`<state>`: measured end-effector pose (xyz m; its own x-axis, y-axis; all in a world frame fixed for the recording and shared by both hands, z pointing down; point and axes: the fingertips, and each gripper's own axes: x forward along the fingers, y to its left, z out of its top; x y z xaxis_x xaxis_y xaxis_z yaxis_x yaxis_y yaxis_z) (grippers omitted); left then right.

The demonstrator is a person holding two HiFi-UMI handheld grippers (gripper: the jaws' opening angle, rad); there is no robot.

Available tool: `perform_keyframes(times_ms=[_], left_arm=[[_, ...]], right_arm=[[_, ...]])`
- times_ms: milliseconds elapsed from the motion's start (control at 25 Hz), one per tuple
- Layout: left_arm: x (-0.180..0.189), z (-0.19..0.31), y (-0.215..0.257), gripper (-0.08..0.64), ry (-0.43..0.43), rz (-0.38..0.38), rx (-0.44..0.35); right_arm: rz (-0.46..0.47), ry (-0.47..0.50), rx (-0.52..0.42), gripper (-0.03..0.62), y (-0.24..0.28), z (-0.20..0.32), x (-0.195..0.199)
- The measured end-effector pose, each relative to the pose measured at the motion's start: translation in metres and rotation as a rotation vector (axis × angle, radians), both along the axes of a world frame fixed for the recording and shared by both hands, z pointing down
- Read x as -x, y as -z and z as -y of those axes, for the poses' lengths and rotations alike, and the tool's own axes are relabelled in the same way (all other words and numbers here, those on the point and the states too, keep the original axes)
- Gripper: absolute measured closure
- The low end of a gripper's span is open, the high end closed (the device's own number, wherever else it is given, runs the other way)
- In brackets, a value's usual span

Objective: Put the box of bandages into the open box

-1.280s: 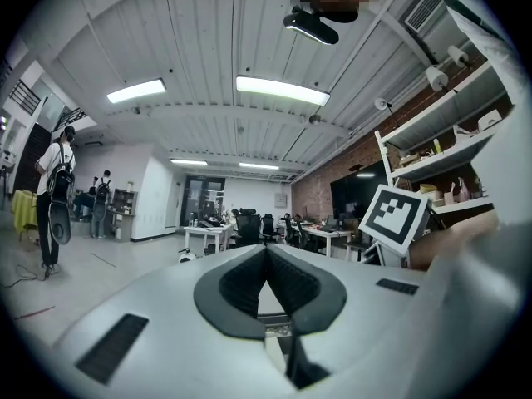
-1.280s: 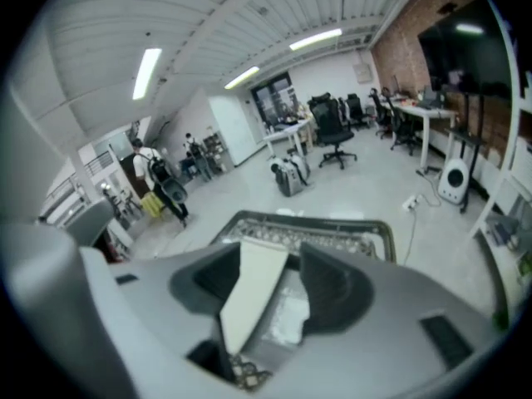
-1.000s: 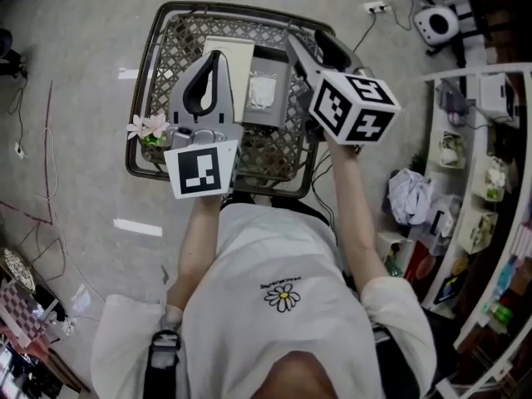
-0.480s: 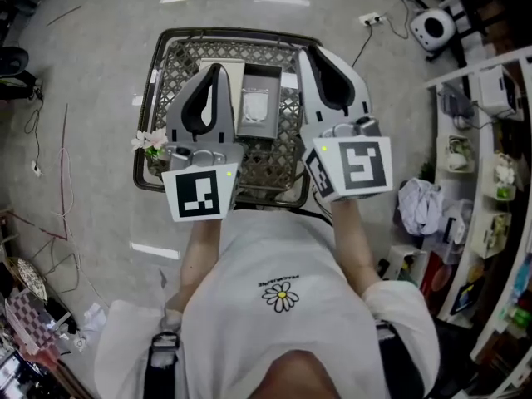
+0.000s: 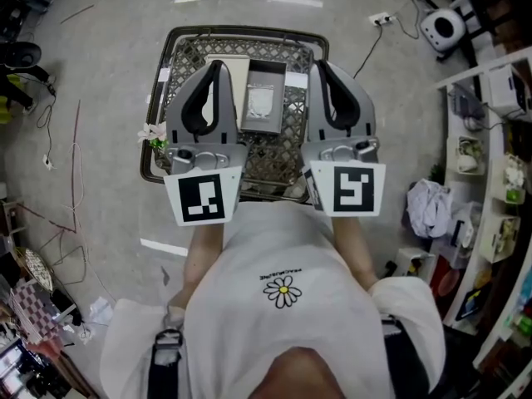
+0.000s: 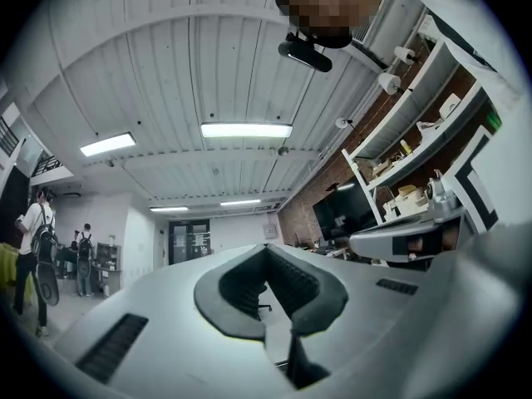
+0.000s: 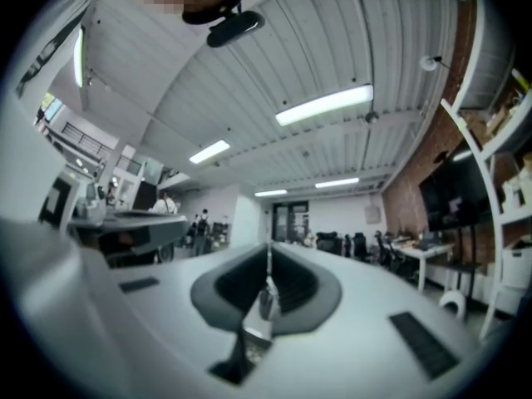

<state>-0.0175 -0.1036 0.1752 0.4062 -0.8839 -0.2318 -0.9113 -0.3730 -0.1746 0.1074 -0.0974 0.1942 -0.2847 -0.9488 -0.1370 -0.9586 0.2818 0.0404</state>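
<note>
In the head view a dark wicker basket (image 5: 249, 33) stands on the floor. An open grey box (image 5: 283, 77) lies in it with a small white pack (image 5: 259, 100) inside. A cream flat panel (image 5: 237, 69) sits against the box's left side. My left gripper (image 5: 214, 65) and right gripper (image 5: 321, 66) are held side by side above the basket, pointing away from me, clear of the box. In the left gripper view the left gripper (image 6: 268, 249) is shut on nothing. In the right gripper view the right gripper (image 7: 268, 248) has its jaws closing to shut, nothing between them.
A pink flower (image 5: 152, 133) clings to the basket's left rim. White shelves (image 5: 499, 140) full of goods line the right side. A white appliance (image 5: 440, 25) and a power strip (image 5: 381, 17) lie at the far right. Cables (image 5: 50, 140) trail over the floor on the left.
My right gripper has swung from a tilt over the basket's right side to sit level beside the left one, and its jaws have closed. The left gripper has stayed put.
</note>
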Motion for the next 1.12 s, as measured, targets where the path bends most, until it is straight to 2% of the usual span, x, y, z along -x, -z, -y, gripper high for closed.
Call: perform_keyframes(times_ms=[320, 1120], left_arm=[[-0.001, -0.001, 0.003, 0.538, 0.0, -0.002, -0.012], [0.013, -0.007, 0.005, 0.54, 0.004, -0.018, -0.013]], right_arm=[[0.012, -0.034, 0.005, 0.561, -0.004, -0.003, -0.013], [0.02, -0.058, 0.012, 0.561, -0.002, -0.012, -0.01]])
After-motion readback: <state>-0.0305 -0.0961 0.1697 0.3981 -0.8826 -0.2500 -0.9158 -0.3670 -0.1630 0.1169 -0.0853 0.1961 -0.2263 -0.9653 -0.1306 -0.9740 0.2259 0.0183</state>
